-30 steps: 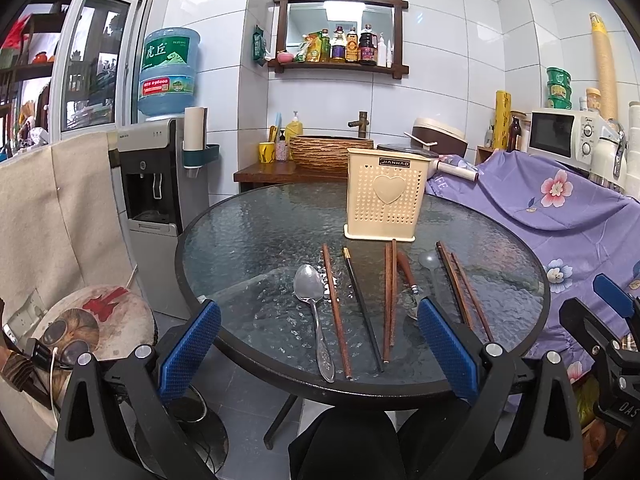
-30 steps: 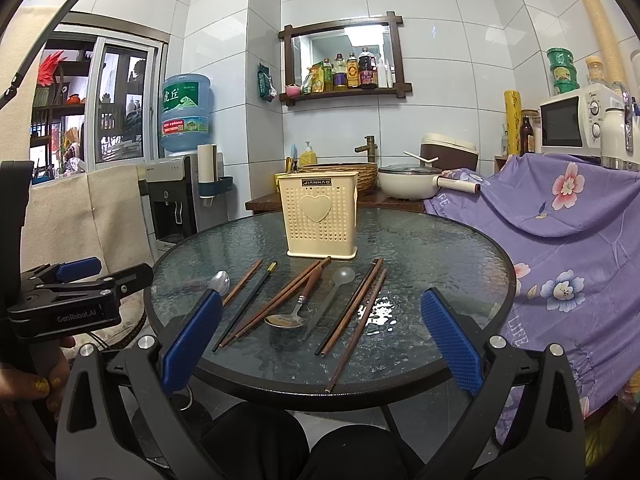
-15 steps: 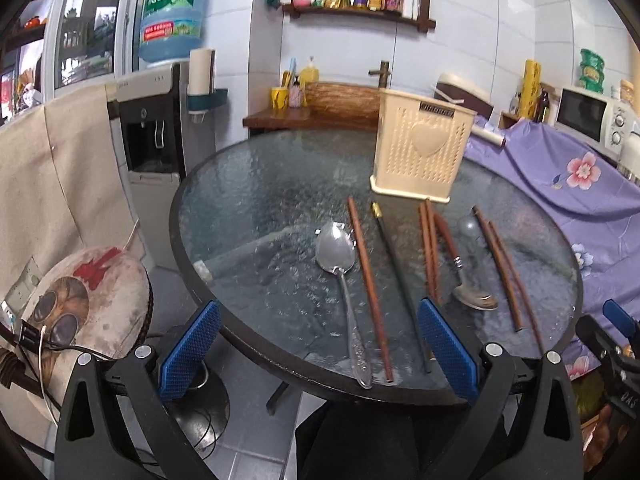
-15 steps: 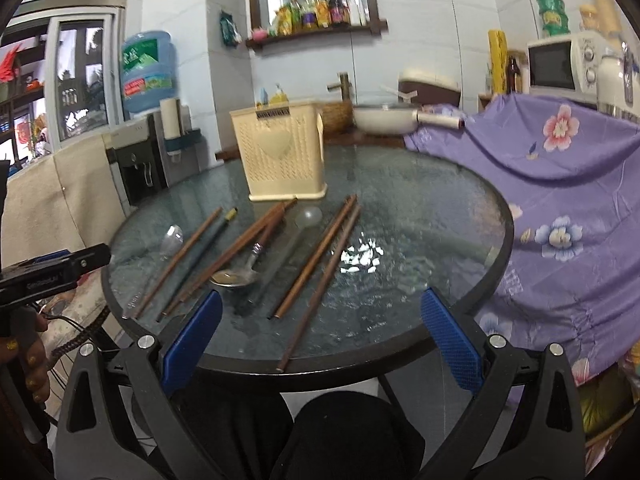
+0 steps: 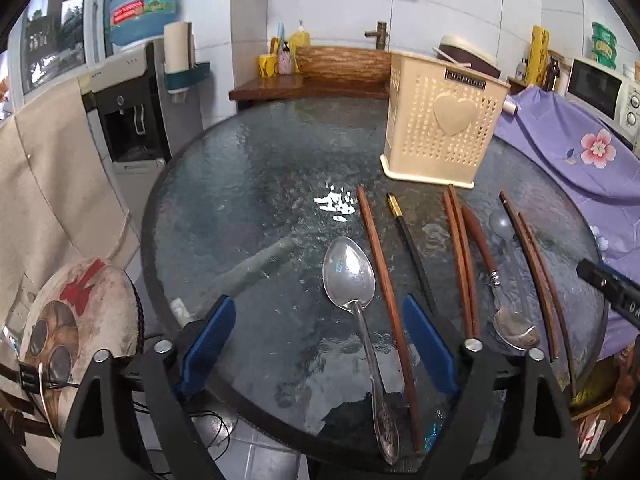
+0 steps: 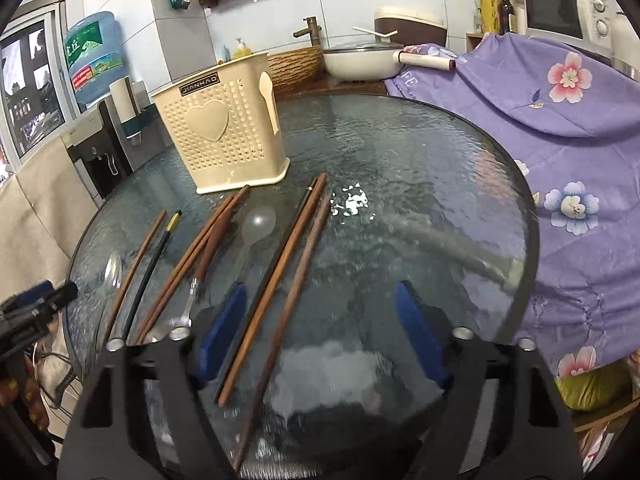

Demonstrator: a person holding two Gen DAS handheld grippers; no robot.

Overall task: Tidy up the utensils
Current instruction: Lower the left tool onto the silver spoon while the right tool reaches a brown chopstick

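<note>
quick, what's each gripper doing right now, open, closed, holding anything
Left gripper: open, jaws just closing partway, holding nothing, above the metal spoon.
Right gripper: open, jaws just closing partway, holding nothing, above two wooden chopsticks.

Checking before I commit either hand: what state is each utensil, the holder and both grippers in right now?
Left gripper: open, jaws just been closing, metal spoon handle between them, untouched.
Right gripper: open, jaws just been closing, around a brown chopstick pair, not gripping.
Metal spoon: flat on table, bowl up.
Brown chopstick pair: flat on the glass.
Black chopstick: flat, not picked.
Wooden-handled spoon: flat.
Utensil holder: upright; inside hidden.
</note>
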